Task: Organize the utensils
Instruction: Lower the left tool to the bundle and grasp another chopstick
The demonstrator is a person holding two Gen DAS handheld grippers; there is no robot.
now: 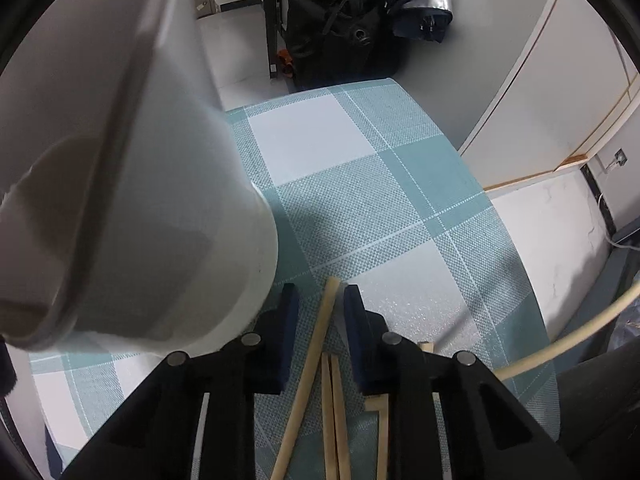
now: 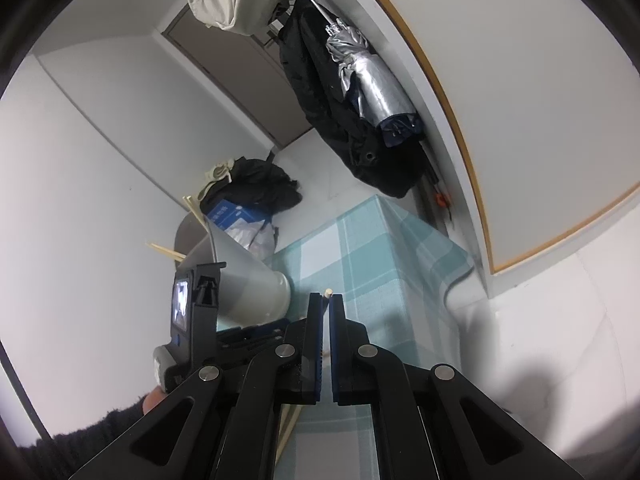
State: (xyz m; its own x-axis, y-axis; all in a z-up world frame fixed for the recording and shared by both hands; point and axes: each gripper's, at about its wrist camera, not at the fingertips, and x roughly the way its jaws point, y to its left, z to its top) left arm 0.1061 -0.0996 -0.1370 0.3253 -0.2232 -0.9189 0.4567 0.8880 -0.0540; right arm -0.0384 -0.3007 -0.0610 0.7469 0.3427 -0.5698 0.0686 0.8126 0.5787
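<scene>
Jaws of our left gripper (image 1: 320, 300) straddle a chopstick (image 1: 316, 360) lying on the checked cloth (image 1: 400, 200) at lower centre, pads apart from it; our right gripper (image 2: 329, 304) is pressed shut, a chopstick tip (image 2: 328, 292) at its ends; the white cup (image 1: 140, 220) fills the left.

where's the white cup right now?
In the left wrist view the white cup fills the left side, standing on the checked tablecloth just left of the left hand-held gripper, with chopsticks sticking out.

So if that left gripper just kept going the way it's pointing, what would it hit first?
Most likely the checked tablecloth. The left gripper points steeply down at it, with a wooden chopstick between its fingers. The white cup sits off to the side, out of that line.
</scene>
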